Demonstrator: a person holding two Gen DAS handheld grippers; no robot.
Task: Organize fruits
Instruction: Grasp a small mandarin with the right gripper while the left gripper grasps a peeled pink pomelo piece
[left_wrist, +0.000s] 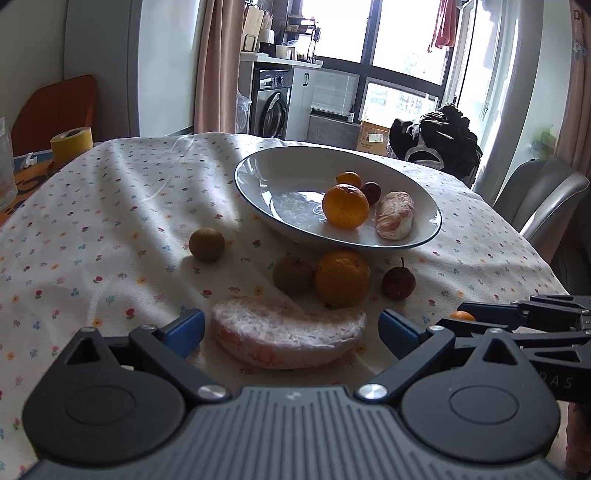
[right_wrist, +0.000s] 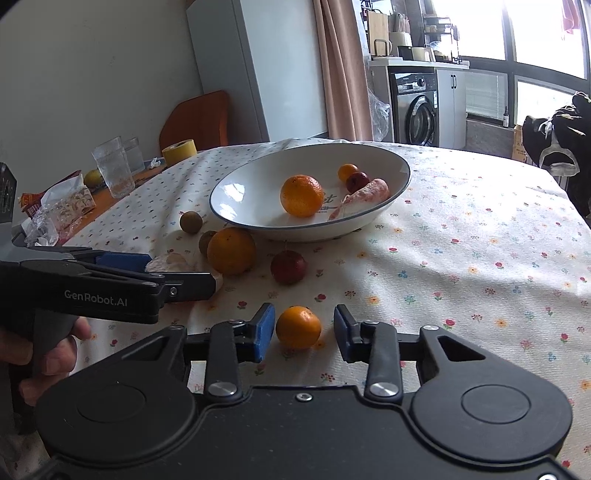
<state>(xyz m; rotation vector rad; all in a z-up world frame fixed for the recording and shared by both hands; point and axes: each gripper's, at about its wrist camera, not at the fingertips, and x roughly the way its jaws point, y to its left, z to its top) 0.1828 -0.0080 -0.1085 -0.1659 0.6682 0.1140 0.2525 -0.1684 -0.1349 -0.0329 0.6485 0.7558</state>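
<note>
While lying crosswise, the pomelo segment (left_wrist: 286, 332) sits between the left gripper (left_wrist: 291, 328).

a yellow roll of tape (right_wrist: 179, 151) is set at the far left edge of the floral tablecloth (right_wrist: 461, 258), just in front of an orange chair back (right_wrist: 199, 120). two clear ribbed glasses (right_wrist: 113, 167) are seen left of the tape, with crumpled snack wrappers (right_wrist: 61, 206) nearer. a washing machine (right_wrist: 415, 109) is fitted under a cluttered counter by the window, beside a pink curtain (right_wrist: 341, 70). dark clothing (left_wrist: 437, 138) is heaped beyond the table, and a grey chair (left_wrist: 543, 197) is placed at the right.
</note>
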